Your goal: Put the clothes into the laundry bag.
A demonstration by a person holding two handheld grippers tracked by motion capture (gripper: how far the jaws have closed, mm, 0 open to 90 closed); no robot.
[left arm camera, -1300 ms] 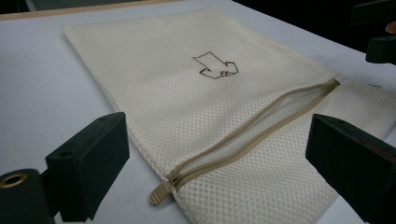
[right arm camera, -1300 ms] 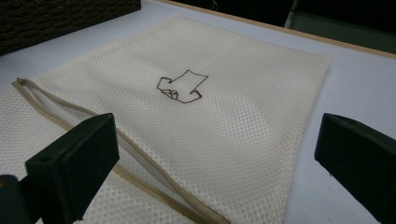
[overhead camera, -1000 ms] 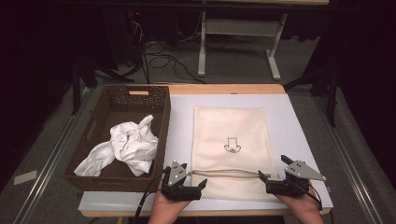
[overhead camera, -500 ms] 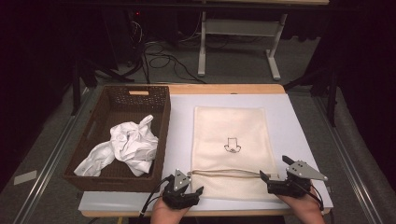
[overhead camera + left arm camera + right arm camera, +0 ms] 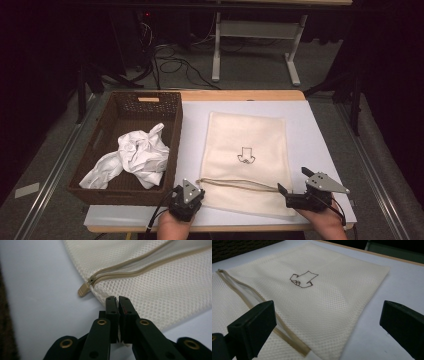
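A cream mesh bag (image 5: 247,145) with a small dark drawing lies flat on the white table (image 5: 320,130). Its tan zipper (image 5: 235,184) runs across the near end and stands partly unzipped. In the left gripper view the zipper pull (image 5: 83,290) lies just beyond the jaw tips. My left gripper (image 5: 196,190) has just been closing and is shut on the near left corner of the bag (image 5: 162,290), below the zipper's end. My right gripper (image 5: 292,180) stands open at the bag's near right corner, with the bag's edge (image 5: 312,290) ahead between its wide jaws (image 5: 327,322).
A dark woven basket (image 5: 125,100) sits left of the bag and holds a crumpled white cloth (image 5: 135,157). The table's near edge lies just under both hands. Cables and a metal stand are on the floor beyond the table.
The left gripper's jaws went from wide open to shut at the bag's near left corner. The right gripper has stayed where it was, open.
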